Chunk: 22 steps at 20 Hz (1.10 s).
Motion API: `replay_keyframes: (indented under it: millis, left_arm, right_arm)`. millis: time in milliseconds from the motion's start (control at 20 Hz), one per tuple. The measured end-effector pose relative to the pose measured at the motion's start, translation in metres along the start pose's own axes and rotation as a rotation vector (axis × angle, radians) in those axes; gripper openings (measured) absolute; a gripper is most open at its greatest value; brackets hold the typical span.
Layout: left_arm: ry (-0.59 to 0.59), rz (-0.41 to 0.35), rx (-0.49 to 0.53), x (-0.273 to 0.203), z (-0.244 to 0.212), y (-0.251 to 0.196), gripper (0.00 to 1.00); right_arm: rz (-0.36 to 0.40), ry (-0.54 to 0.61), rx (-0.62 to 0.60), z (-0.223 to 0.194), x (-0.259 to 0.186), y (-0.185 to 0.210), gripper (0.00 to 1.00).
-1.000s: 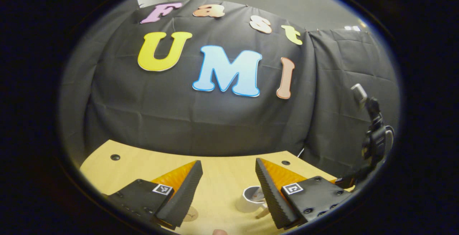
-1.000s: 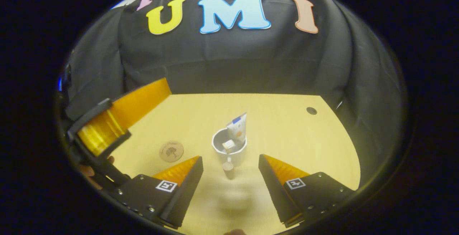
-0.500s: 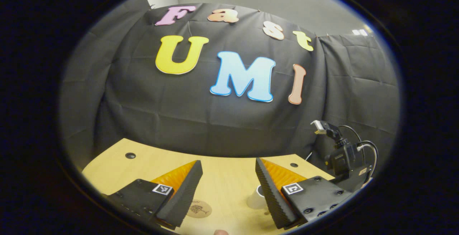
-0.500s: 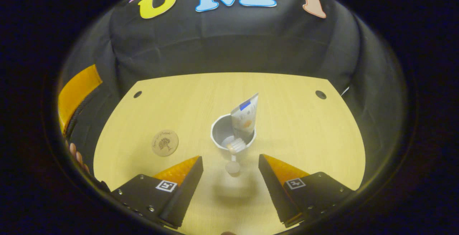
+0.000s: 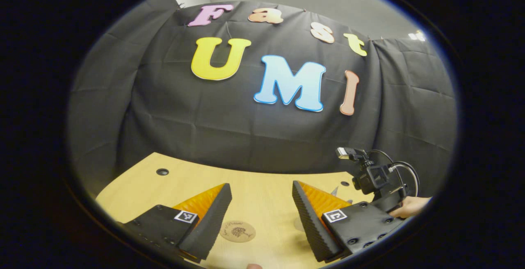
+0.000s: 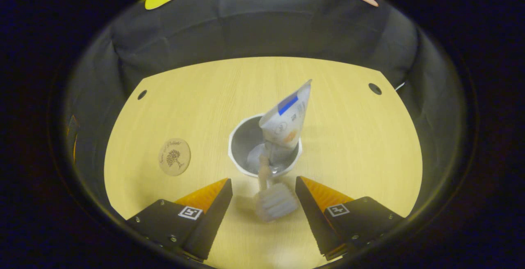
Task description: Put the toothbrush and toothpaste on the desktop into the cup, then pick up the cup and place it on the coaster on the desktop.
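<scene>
In the right gripper view a white cup (image 6: 242,137) stands mid-table. A toothpaste tube (image 6: 287,115) stands in it, leaning right. A toothbrush (image 6: 274,205) rests in the cup too, its bristle head tilted up toward me. My right gripper (image 6: 263,185) hovers open above the cup's near rim, the brush head between its fingers and untouched. A round wooden coaster (image 6: 174,162) lies left of the cup. My left gripper (image 5: 261,189) is open and holds nothing, with the coaster (image 5: 237,231) on the table between its fingers.
The light wooden table (image 6: 352,146) has cable holes at its far corners (image 6: 142,94) (image 6: 374,88). Black cloth walls close in behind it. In the left gripper view a hand (image 5: 410,206) holds the other gripper's camera mount (image 5: 371,176) at the right.
My right gripper has come down closer over the cup, so cup and brush head look larger. My left gripper has drawn away leftward and passed beyond the right gripper view's left edge.
</scene>
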<state>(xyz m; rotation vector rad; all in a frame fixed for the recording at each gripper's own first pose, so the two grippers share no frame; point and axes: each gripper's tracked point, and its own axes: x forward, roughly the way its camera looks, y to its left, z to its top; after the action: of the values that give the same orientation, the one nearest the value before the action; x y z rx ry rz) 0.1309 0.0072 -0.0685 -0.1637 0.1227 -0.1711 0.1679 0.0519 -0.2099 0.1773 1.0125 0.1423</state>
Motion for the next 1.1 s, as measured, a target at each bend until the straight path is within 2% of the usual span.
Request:
replay_keyframes:
  millis: [250,500,550,650,700,750,800,850,950,1100]
  left_arm:
    - [0.013,0.000,-0.008,-0.001,-0.003,0.002,0.95]
    - [0.031,-0.001,-0.011,0.003,-0.009,0.004,0.95]
    - [0.037,-0.001,-0.013,0.004,-0.011,0.003,0.95]
    - [0.046,-0.005,-0.017,0.004,-0.014,0.002,0.96]
    - [0.048,-0.009,-0.020,0.004,-0.014,0.001,0.92]
    - [0.052,-0.011,-0.024,0.005,-0.017,0.000,0.92]
    - [0.059,-0.012,-0.027,0.007,-0.019,0.000,0.92]
    - [0.064,-0.013,-0.029,0.008,-0.021,-0.002,0.95]
    - [0.070,-0.017,-0.031,0.007,-0.022,-0.004,0.92]
    - [0.073,-0.016,-0.032,0.007,-0.024,-0.004,0.92]
  right_arm:
    - [-0.026,0.057,-0.023,-0.004,0.017,-0.001,0.91]
    - [-0.033,0.101,-0.017,-0.007,0.028,-0.003,0.77]
    - [-0.036,0.107,-0.019,-0.009,0.031,-0.005,0.77]
    - [-0.035,0.117,-0.016,-0.008,0.032,-0.007,0.65]
    - [-0.030,0.123,-0.014,-0.008,0.032,-0.007,0.63]
    - [-0.027,0.134,-0.009,-0.009,0.031,-0.007,0.63]
    - [-0.024,0.137,-0.012,-0.011,0.034,-0.007,0.56]
    - [-0.028,0.141,-0.019,-0.013,0.035,-0.008,0.58]
    - [-0.032,0.143,-0.006,-0.014,0.035,-0.008,0.30]
    - [-0.031,0.145,-0.024,-0.013,0.035,-0.010,0.28]
